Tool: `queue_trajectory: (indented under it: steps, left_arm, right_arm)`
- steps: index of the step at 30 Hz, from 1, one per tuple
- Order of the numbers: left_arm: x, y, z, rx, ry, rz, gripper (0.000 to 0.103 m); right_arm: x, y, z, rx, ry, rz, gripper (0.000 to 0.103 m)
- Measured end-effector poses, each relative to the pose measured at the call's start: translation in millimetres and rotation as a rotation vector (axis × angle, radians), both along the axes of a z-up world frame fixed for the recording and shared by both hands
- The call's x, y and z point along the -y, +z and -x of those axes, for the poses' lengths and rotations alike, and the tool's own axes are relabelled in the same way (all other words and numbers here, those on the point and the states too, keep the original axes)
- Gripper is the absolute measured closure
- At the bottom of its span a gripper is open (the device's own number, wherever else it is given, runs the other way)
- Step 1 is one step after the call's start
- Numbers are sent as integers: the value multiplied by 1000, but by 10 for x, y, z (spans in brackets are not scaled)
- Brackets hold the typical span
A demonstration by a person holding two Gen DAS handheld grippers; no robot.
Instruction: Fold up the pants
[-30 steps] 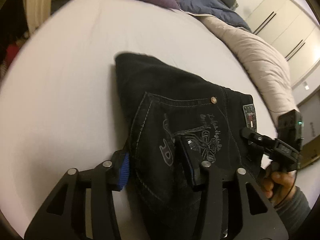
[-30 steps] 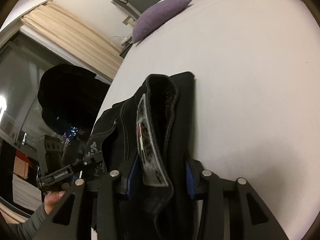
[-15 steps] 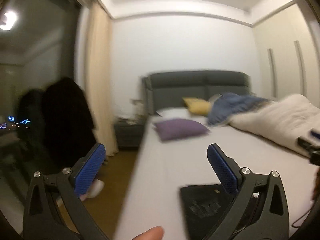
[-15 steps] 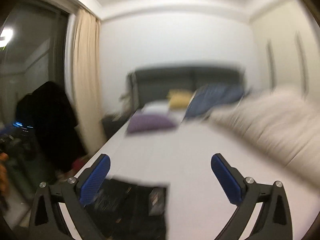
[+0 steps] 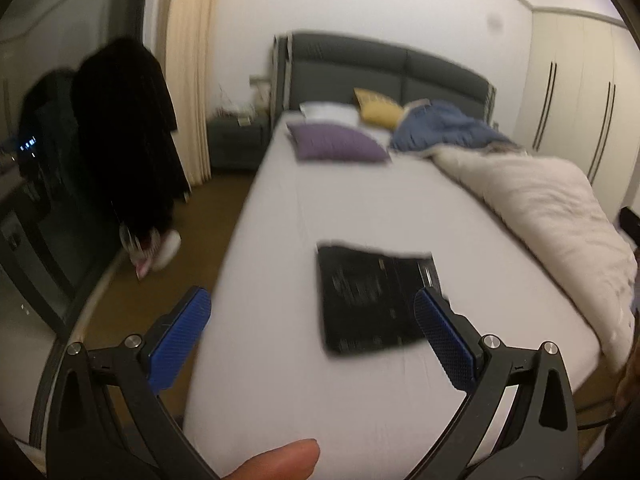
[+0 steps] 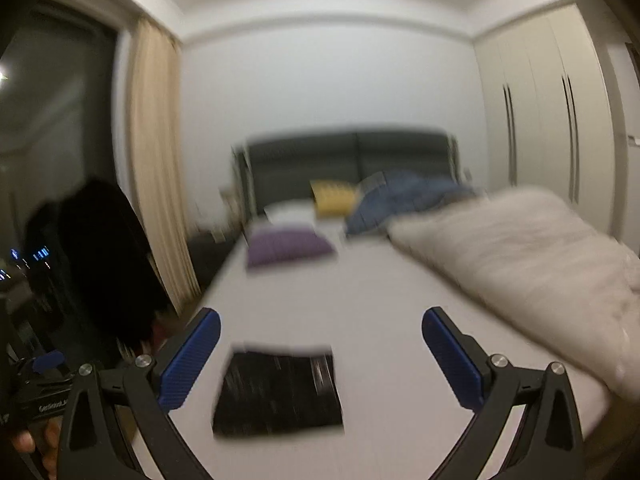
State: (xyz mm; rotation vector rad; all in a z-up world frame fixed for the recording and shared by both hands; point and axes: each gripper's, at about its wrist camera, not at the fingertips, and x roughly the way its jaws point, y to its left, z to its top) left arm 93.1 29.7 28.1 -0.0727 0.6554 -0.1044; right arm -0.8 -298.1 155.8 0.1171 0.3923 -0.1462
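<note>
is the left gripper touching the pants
Apart. In the left wrist view the left gripper has open jaws with nothing between them, and the folded pants lie on the bed beyond its pads.

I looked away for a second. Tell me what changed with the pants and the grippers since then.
Both grippers let go: the left gripper and right gripper, a second ago clamped on the black pants, have just opened wide and pulled up and back, nothing between their fingers. The pants stay folded, flat on the bed; pillows and duvet unchanged.
</note>
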Motion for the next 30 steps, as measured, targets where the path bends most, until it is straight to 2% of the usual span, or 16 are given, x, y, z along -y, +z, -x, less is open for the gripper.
queue_trajectory:
  steps: [3, 6, 10, 18, 30]
  left_arm:
    - [60, -291, 152, -60, -23, -13, 0]
    - [153, -560, 223, -105, -25, -29, 0]
    - [188, -781, 264, -108, -18, -34, 0]
    - [207, -847, 170, -122, -24, -44, 0]
    - [207, -885, 77, -149, -21, -60, 0]
  right_arm:
    - [-17, -230, -11, -107, -23, -45, 0]
    - [-72, -487, 1, -173, -32, -67, 0]
    - [-227, -664, 31, -209, -29, -44, 0]
    - [-611, -797, -10, -246, 33, 53, 0]
    - [-744, -1017, -35, -314, 40, 60, 0]
